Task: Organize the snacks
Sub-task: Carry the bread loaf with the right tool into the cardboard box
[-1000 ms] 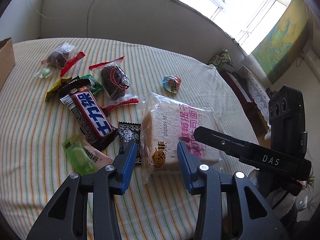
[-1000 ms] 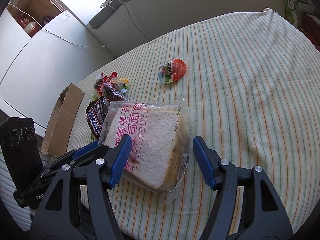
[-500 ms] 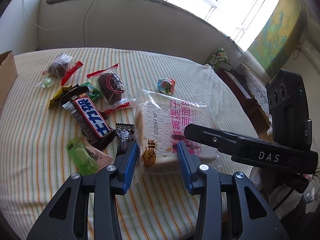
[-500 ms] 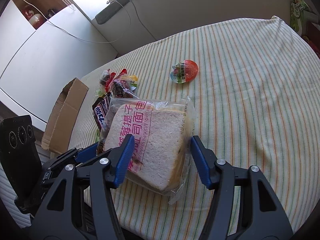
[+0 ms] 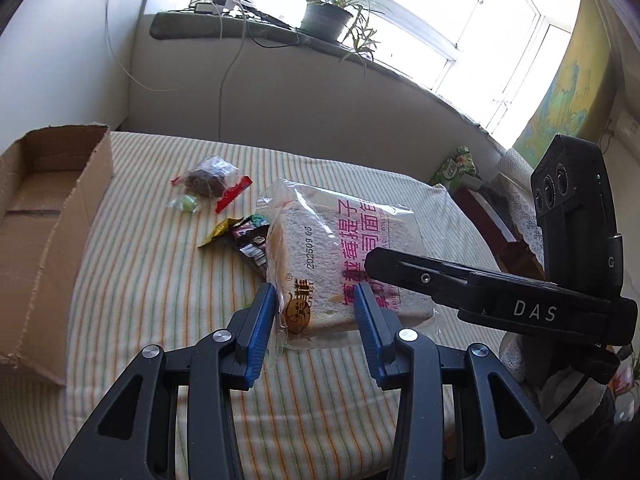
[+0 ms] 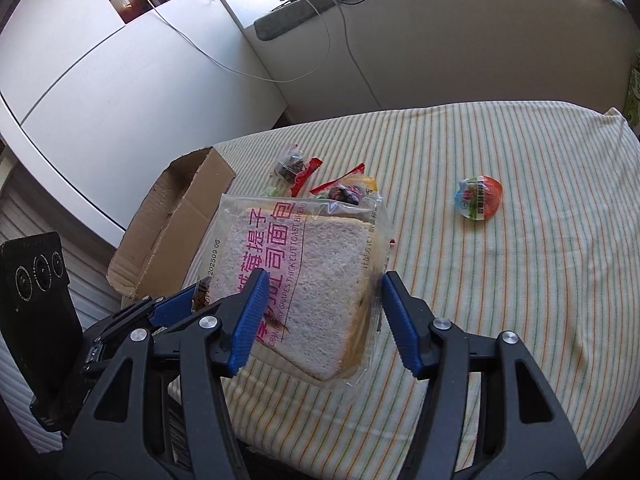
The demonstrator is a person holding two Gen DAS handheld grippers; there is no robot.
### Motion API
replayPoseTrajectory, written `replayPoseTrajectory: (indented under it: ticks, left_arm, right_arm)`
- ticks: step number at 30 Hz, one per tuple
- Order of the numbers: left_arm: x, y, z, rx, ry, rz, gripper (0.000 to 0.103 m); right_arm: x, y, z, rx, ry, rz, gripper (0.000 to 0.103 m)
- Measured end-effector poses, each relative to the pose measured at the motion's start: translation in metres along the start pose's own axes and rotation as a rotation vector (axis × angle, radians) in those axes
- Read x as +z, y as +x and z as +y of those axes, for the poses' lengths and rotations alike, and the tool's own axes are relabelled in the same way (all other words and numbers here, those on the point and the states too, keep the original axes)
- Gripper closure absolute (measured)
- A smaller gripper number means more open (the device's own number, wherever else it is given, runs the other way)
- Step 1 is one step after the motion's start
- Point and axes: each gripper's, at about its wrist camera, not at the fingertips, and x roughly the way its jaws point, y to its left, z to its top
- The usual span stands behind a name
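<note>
Bread pack [image 5: 320,256]: sliced toast in a clear wrapper with pink print, up off the counter [image 5: 140,280], tilted, far edge higher than near edge. Left claw [image 5: 314,294] clamped on bread pack at near-left corner, blue pads pressing wrapper from both sides. Right claw [image 6: 325,280] clamped on same pack at near-right part, one pad on the printed face, other at the wrapper's right edge; from the left wrist view only its black arm visible, crossing the pack's right side. Cardboard box [image 5: 52,216] open at far left of the striped counter, well apart from the pack. Loose snacks on the cloth between box and pack: dark candy in clear red-edged wrapper [image 5: 208,178], small green candy [image 5: 186,203] just beside it, yellow and dark wrappers [image 5: 240,236] partly hidden behind the pack's left edge. Egg-shaped capsule snack [image 6: 478,198] alone on the right of the counter, well apart from everything else. Potted plant [image 5: 326,20] on the windowsill behind.
</note>
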Motion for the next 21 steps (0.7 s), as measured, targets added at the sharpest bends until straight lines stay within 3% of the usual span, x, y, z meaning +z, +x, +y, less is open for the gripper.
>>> replayPoseTrajectory:
  ticks: [21]
  left_arm:
    - [0.002,-0.088,0.11,0.223,-0.168,-0.164,0.064]
  right_arm:
    - [0.033,0.078,0.156,0.163,-0.267,0.067,0.042]
